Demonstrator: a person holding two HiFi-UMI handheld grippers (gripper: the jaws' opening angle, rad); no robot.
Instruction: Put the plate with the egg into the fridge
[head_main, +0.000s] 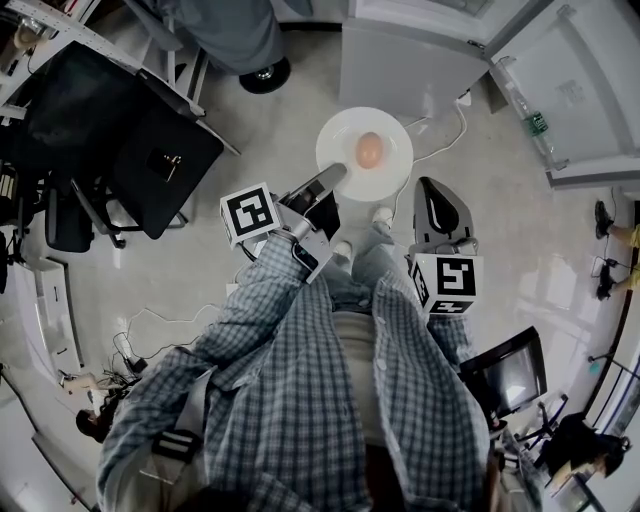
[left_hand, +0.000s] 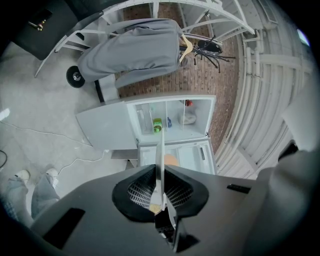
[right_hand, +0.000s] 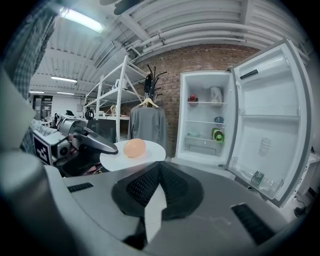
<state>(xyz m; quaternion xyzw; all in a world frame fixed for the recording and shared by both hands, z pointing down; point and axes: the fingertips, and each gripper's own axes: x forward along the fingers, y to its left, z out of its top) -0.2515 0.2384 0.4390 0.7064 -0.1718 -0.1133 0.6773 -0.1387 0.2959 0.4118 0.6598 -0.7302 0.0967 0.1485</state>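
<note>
A white plate (head_main: 392, 165) carrying a brown egg (head_main: 369, 149) hangs above the floor in front of the open fridge (head_main: 400, 60). My left gripper (head_main: 327, 182) is shut on the plate's near rim. In the left gripper view the plate (left_hand: 160, 150) shows edge-on between the jaws, with the egg (left_hand: 171, 160) just right of it. My right gripper (head_main: 432, 192) is shut with nothing in it, to the right of the plate. From the right gripper (right_hand: 159, 169) view, the plate (right_hand: 150, 156) and egg (right_hand: 134, 147) sit to the left, the fridge (right_hand: 206, 120) ahead.
The fridge door (right_hand: 270, 120) stands swung open to the right, with a bottle (head_main: 536, 122) in its rack. Fridge shelves hold a green item (right_hand: 217, 134) and a red one (right_hand: 193, 98). A black chair (head_main: 160, 160) and a wheeled rack with a grey garment (left_hand: 135, 50) stand to the left. A cable (head_main: 455, 135) lies on the floor.
</note>
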